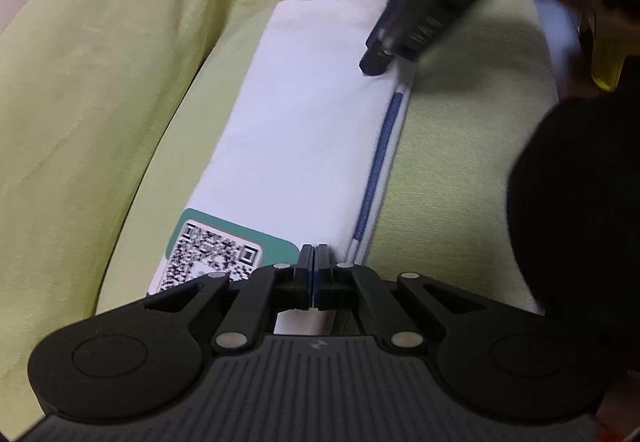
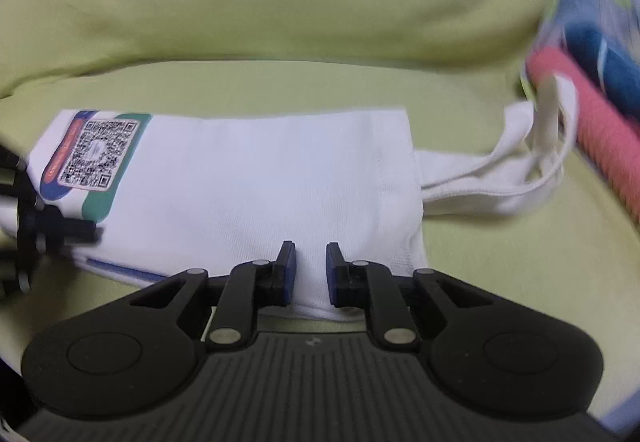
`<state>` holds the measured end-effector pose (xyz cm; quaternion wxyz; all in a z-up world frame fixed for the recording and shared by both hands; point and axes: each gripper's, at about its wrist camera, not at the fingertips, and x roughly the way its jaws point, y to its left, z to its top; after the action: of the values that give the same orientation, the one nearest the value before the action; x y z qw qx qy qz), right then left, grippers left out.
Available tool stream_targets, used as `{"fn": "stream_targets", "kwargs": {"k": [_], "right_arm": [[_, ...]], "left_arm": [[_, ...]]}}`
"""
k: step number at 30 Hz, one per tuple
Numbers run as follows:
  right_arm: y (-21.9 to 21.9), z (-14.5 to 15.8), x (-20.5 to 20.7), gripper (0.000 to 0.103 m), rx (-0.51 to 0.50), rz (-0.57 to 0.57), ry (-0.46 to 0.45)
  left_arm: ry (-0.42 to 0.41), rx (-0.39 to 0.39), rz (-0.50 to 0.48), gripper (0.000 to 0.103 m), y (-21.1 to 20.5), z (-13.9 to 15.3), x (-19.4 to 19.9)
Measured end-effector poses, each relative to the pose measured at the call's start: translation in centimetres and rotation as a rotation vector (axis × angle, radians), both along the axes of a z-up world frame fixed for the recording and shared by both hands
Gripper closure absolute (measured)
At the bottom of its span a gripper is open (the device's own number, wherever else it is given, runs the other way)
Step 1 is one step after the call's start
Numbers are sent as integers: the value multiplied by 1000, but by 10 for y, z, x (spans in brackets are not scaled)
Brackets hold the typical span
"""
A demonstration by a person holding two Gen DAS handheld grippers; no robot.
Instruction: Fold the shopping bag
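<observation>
Left wrist view: my left gripper (image 1: 315,262) has its jaws pressed together over the bag (image 1: 304,130) edge; whether cloth is pinched between them I cannot tell. My right gripper (image 2: 311,268) hangs parted over the bag's long side. It lies folded narrow on the green cushion (image 2: 280,2), QR label (image 2: 94,154) unreadable, handles (image 2: 520,170) touching a pink roll (image 2: 600,138).
</observation>
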<state>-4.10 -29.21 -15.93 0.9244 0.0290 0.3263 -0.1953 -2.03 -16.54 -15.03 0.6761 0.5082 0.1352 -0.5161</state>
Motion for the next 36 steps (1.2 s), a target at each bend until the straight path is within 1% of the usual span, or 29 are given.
{"fn": "stream_targets", "kwargs": {"k": [1, 3, 6, 8, 9, 11, 13, 16, 19, 20, 21, 22, 23, 24, 25, 27, 28, 29, 30, 31, 32, 33, 34, 35, 36], "right_arm": [[-1, -1, 1, 91, 3, 1, 1], [-5, 0, 2, 91, 35, -14, 0], [-6, 0, 2, 90, 30, -12, 1], [-9, 1, 1, 90, 40, -10, -2], [-12, 2, 1, 90, 53, -12, -1], [-15, 3, 2, 90, 67, -13, 5], [-14, 4, 3, 90, 67, -10, 10], [-13, 5, 2, 90, 69, -14, 9], [-11, 7, 0, 90, 78, -20, 8], [-12, 8, -1, 90, 83, -22, 7], [-12, 8, -1, 90, 84, -23, 6], [-11, 8, -1, 90, 85, -23, 5], [-11, 8, -1, 90, 85, -23, 5], [-11, 7, -1, 90, 84, -24, 4], [-11, 7, -1, 90, 84, -24, 3], [-11, 7, 0, 90, 83, -24, 4], [-11, 7, 0, 90, 82, -24, 5], [-11, 7, 0, 90, 81, -22, 7], [-12, 7, 0, 90, 80, -20, 8], [-12, 7, 1, 90, 80, -18, 10], [-13, 9, 2, 90, 81, -13, 22], [-14, 12, 5, 90, 82, -8, 39], [-15, 15, 7, 90, 83, -2, 56], [-16, 17, 10, 90, 84, 4, 73], [-17, 22, 14, 90, 78, -1, 83]], "left_arm": [[20, -50, 33, 93, -5, 7, 7], [54, -150, 117, 94, -21, 21, 23], [124, -220, 226, 94, -49, 26, 50], [156, -209, 280, 93, -64, 16, 65], [153, -189, 310, 93, -68, 8, 71], [99, -184, 373, 93, -63, -5, 81], [62, -190, 462, 93, -49, -11, 97], [61, -192, 655, 94, -13, -14, 133], [83, -174, 754, 94, 15, -11, 155], [83, -151, 779, 98, 21, -11, 160], [76, -114, 800, 98, 25, -12, 163], [66, -107, 809, 98, 29, -11, 163], [56, -128, 810, 98, 33, -7, 160], [54, -171, 803, 98, 38, 0, 153], [62, -227, 772, 97, 43, 9, 141], [66, -323, 667, 95, 49, 26, 110], [55, -332, 601, 95, 48, 28, 94], [50, -320, 538, 91, 44, 26, 80], [49, -292, 486, 88, 39, 20, 68], [60, -243, 459, 85, 34, 10, 61], [76, -179, 457, 86, 28, -5, 59], [66, -136, 467, 88, 26, -20, 60], [27, -133, 458, 100, 25, -30, 58], [-12, -129, 436, 103, 24, -34, 51], [-31, -111, 425, 103, 22, -36, 48]]}}
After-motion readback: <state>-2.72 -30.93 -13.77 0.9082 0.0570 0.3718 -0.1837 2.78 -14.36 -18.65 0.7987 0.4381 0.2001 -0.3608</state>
